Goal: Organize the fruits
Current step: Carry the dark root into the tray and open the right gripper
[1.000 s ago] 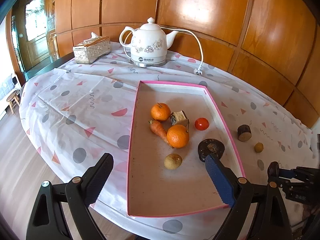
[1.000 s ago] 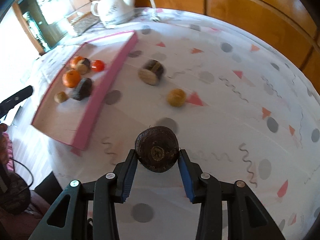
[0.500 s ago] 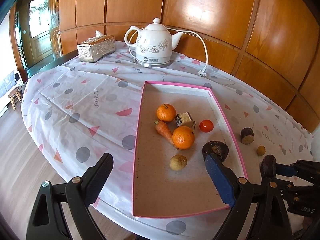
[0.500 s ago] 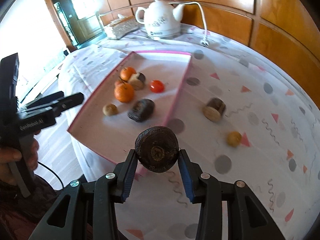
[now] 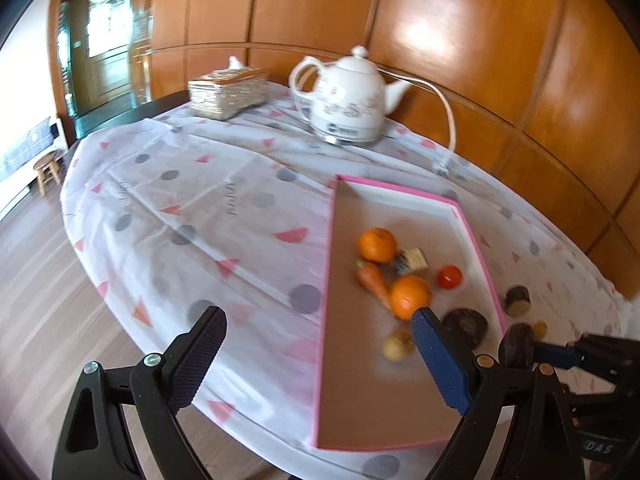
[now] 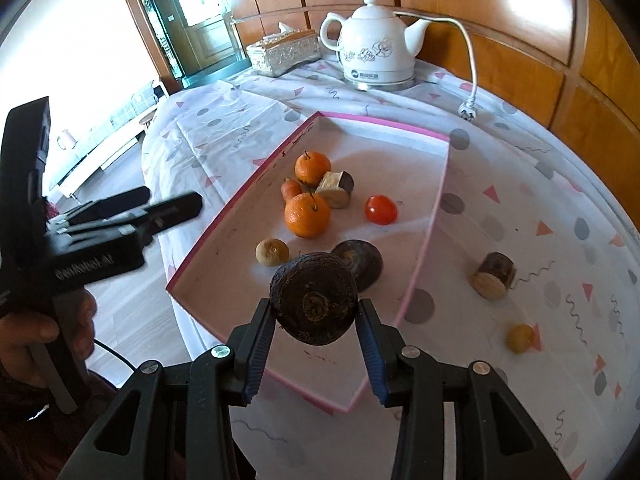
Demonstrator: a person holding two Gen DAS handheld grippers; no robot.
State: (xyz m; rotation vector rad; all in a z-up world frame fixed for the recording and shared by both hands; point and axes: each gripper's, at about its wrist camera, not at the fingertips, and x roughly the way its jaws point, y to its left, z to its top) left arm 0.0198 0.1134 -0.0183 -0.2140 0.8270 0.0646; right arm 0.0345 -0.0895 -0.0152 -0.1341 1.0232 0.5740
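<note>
Only right wrist view shows hand [image 6: 38, 332] gripping left gripper [image 6: 168, 206]

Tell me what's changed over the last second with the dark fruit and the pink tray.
The right gripper has carried the dark round fruit from over the bare tablecloth toward the pink tray, and now holds it above the tray's near end. Its grip is unchanged. The left gripper stays open and empty. The fruits in the tray, and the cut log piece and small yellow fruit on the cloth, have not moved.
</note>
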